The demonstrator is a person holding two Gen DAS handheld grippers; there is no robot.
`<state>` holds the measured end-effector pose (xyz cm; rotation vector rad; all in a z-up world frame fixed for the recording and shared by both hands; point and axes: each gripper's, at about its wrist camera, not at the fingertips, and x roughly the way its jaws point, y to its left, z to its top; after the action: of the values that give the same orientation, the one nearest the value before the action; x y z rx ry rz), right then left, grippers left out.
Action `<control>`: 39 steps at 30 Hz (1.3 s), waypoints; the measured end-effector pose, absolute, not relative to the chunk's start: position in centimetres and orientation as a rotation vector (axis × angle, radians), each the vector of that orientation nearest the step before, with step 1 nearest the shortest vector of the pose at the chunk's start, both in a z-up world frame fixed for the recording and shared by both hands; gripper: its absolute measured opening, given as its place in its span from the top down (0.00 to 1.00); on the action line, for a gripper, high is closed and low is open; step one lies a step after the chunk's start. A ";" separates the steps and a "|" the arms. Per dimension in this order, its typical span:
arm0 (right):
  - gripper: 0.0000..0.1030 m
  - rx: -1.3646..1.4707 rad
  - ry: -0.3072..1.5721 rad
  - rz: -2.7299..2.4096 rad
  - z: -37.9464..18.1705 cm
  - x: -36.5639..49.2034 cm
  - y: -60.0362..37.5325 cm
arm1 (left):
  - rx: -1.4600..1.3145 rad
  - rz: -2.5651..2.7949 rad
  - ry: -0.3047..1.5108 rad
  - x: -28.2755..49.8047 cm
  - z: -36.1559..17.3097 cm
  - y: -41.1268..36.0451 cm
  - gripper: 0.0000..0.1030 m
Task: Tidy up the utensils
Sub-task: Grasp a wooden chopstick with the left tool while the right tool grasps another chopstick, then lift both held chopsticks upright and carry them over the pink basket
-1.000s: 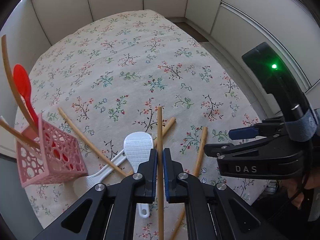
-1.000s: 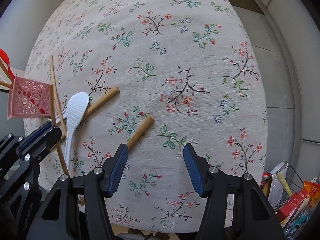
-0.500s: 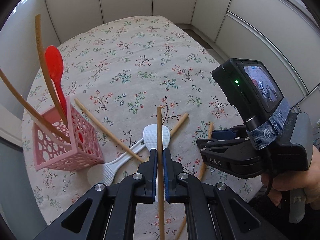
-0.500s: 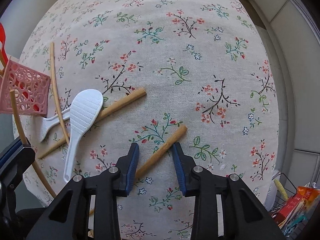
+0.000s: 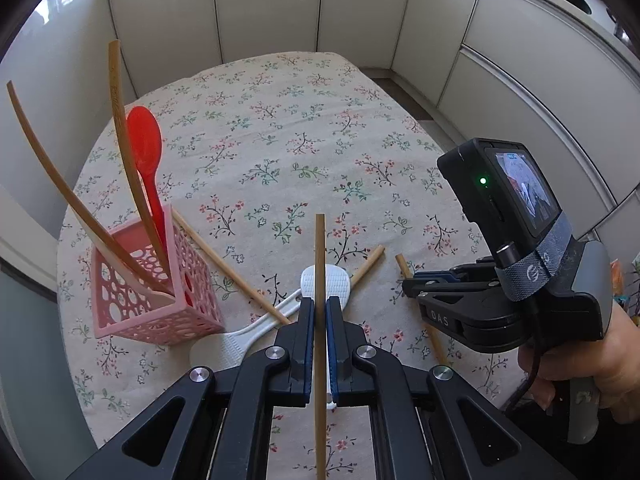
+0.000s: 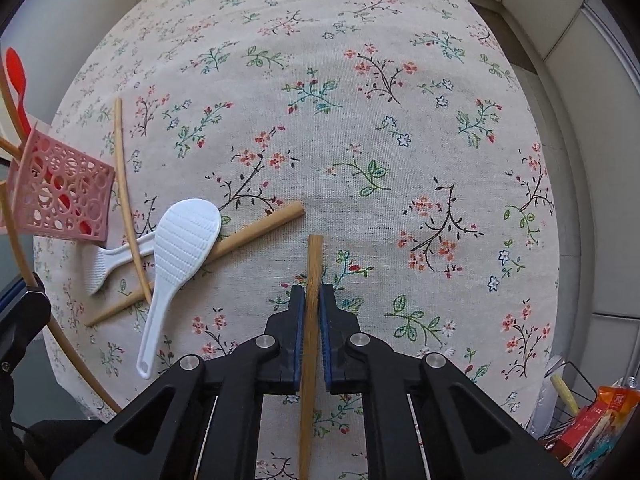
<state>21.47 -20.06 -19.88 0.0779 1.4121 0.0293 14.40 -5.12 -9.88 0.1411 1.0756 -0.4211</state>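
Note:
My left gripper (image 5: pixel 319 304) is shut on a thin wooden stick (image 5: pixel 319 248) that stands up between its pads, just right of the pink lattice basket (image 5: pixel 152 304). The basket holds a red spoon (image 5: pixel 146 148) and two long wooden sticks. My right gripper (image 6: pixel 312 294) points down at the table; its jaws are closing, and the pads press on a thicker wooden stick (image 6: pixel 314 256) lying on the floral cloth. Two white rice paddles (image 6: pixel 184 240), another thick stick (image 6: pixel 260 228) and a thin chopstick (image 6: pixel 124 196) lie crossed between the basket (image 6: pixel 60 192) and that gripper.
The floral tablecloth (image 6: pixel 380 120) covers the whole table, whose edges fall away near both grippers. White cabinet doors (image 5: pixel 272 8) stand behind it. A wire rack with snack packets (image 6: pixel 592 408) sits on the floor at the lower right.
The right jaws have gone from wide open to closed around the thick stick. The left gripper has risen a little with its thin stick, still held.

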 end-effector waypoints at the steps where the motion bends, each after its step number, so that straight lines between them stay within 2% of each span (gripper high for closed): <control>1: 0.93 0.082 1.401 0.035 -19.4 21.4 -20.0 | 0.135 -0.418 1.065 14.3 -9.6 -5.0 0.94; 10: 0.93 0.070 1.212 0.101 -13.5 18.9 -19.2 | 0.061 -0.410 0.927 13.3 -5.6 -3.3 0.94; 26: 0.93 0.053 0.789 0.189 -2.8 15.3 -16.1 | -0.034 -0.344 0.562 9.6 2.7 0.6 0.94; 39: 0.93 0.125 0.588 0.287 2.2 15.7 -14.9 | -0.056 -0.180 0.416 9.3 5.7 4.8 0.95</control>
<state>15.72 -14.91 2.18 0.1246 0.5877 0.2874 9.31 4.78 5.70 -0.0558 0.4160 -0.1798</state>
